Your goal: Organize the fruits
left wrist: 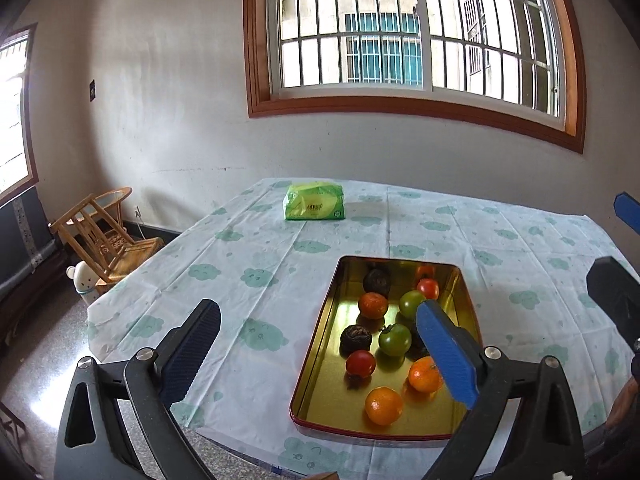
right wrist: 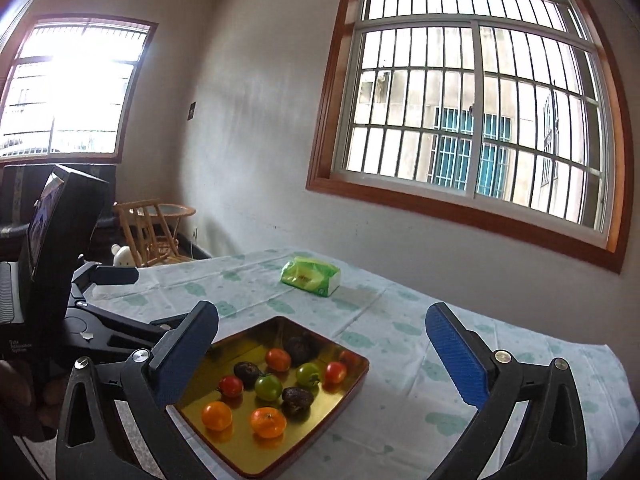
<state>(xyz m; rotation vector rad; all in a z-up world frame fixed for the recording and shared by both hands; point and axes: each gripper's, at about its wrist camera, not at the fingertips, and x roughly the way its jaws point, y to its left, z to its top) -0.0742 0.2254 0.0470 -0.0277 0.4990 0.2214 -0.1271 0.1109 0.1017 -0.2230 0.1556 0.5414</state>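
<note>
A gold metal tray (left wrist: 340, 404) with a red rim lies on the cloud-print tablecloth (left wrist: 260, 264). It holds several fruits: oranges (left wrist: 383, 405), red tomatoes (left wrist: 360, 363), green tomatoes (left wrist: 395, 339) and dark wrinkled fruits (left wrist: 355, 338). My left gripper (left wrist: 318, 312) hangs open above the tray's near left side, with nothing between its fingers. My right gripper (right wrist: 320, 312) is also open and empty, above the tray (right wrist: 248, 340) and off its right side. In the right wrist view the oranges (right wrist: 268, 422) lie nearest. The left gripper's body (right wrist: 60, 240) fills the left edge there.
A green tissue pack (left wrist: 314, 202) sits at the far side of the table, beyond the tray. A wicker chair (left wrist: 108, 236) and a small white figure (left wrist: 85, 280) stand on the floor to the left. A white wall with a barred window (left wrist: 400, 40) rises behind the table.
</note>
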